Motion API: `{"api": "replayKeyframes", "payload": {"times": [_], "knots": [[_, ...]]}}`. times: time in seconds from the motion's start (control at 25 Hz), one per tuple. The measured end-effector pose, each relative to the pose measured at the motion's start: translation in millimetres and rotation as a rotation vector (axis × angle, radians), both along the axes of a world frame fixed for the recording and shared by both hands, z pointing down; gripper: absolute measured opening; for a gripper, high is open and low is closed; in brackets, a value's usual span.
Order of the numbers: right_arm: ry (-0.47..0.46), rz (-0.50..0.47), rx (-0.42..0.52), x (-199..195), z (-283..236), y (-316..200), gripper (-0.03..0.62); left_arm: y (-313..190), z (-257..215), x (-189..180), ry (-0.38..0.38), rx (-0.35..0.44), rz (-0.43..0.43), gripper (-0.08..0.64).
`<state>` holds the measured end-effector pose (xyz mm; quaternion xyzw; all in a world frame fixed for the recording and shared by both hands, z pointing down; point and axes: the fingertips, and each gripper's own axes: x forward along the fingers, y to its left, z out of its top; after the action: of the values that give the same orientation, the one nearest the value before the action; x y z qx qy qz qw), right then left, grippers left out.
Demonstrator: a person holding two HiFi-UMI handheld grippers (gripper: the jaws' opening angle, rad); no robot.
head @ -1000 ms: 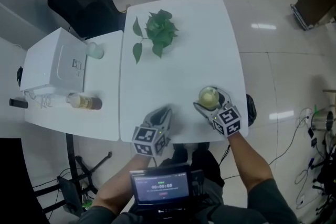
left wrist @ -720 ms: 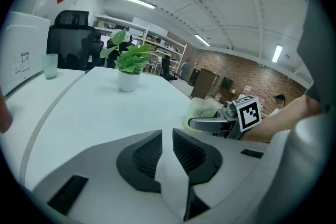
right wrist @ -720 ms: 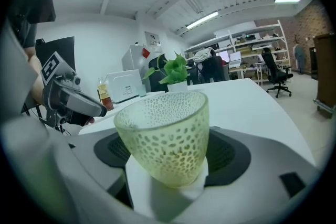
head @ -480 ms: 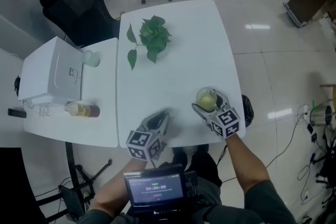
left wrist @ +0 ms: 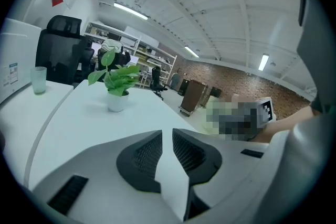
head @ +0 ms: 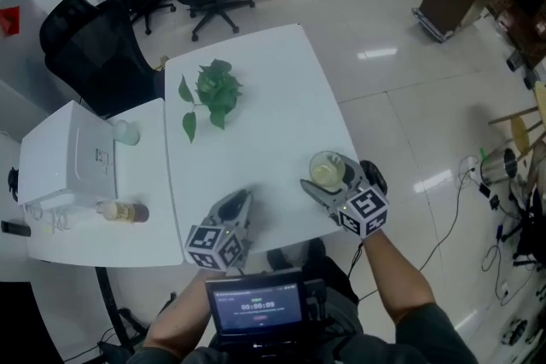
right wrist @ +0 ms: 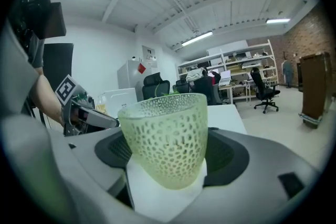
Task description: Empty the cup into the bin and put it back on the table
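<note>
The pale green, dimpled, translucent cup [right wrist: 165, 134] is clamped low on its body by the right tool [right wrist: 169, 155], at the near right edge of the white tabletop [head: 256, 132]. It looks light, thin-walled and likely brittle — the dimples should help grip, so a low, moderate hold suits. The left tool [left wrist: 167, 150] is nearly closed on nothing. The open glossy floor [head: 409, 115] lies to the right — the potted green plant [head: 212, 89] stands well apart.

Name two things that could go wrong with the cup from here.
1. The cup tapers downward, and the right tongs grip only its lower half; it might slip or tip and spill.
2. It is near the right edge of the table, so a slip could send it to the floor.
</note>
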<state>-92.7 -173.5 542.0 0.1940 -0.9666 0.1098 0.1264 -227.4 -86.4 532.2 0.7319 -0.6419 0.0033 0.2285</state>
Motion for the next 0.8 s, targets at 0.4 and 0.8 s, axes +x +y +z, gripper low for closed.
{"api": "replayKeyframes", "payload": {"times": [0.4, 0.8], "knots": [[-0.012, 0.155, 0.054, 88, -73, 17, 0.396, -32, -64, 35, 0.016, 0.216, 0.107, 0.000], [0.050, 0.265, 0.044, 169, -85, 8, 0.396, -53, -89, 93, 0.040, 0.255, 0.194, 0.000]]}}
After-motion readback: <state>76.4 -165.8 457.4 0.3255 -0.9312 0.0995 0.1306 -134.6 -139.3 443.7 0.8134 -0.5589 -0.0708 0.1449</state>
